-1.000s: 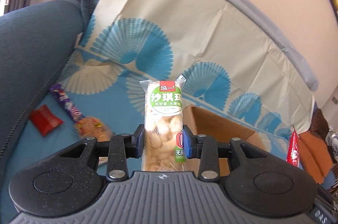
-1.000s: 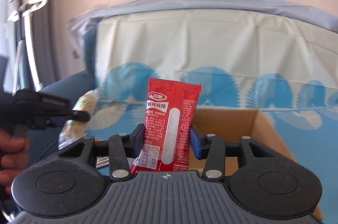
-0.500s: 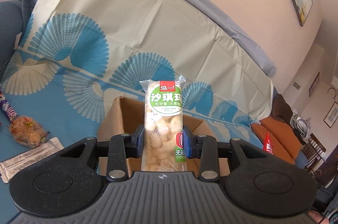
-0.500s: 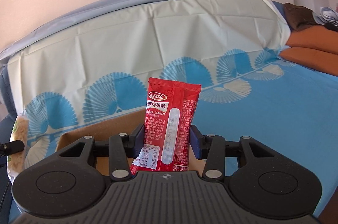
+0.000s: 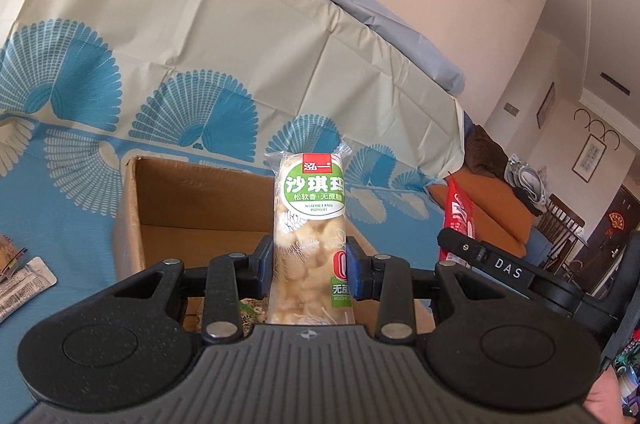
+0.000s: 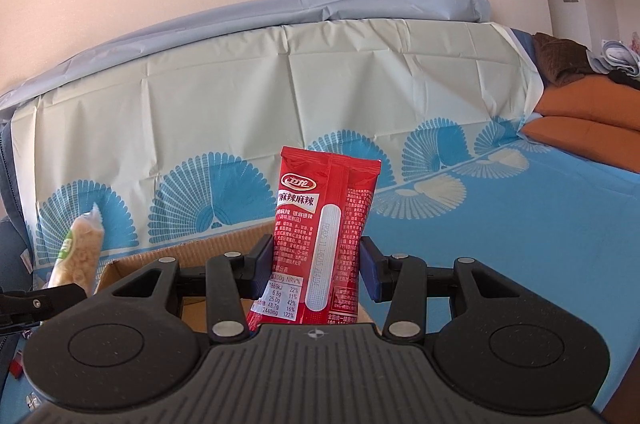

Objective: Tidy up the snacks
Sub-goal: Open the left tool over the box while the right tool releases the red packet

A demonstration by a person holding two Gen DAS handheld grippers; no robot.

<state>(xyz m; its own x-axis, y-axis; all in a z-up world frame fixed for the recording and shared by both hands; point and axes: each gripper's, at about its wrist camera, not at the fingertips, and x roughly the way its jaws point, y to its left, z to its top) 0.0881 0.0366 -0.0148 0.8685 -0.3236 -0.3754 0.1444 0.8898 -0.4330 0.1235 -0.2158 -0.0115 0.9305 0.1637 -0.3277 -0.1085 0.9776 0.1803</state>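
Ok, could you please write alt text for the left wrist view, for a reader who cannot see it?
The left gripper holds an upright clear snack pack with a green label, its jaws pressed on both sides. Behind it an open cardboard box sits on a blue patterned cloth; the right gripper with a red packet is at right.

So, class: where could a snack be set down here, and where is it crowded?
Free: the blue cloth right of the cardboard box, up to the orange cushions; also the box's far floor. Crowded: left of the box, where a printed packet lies.
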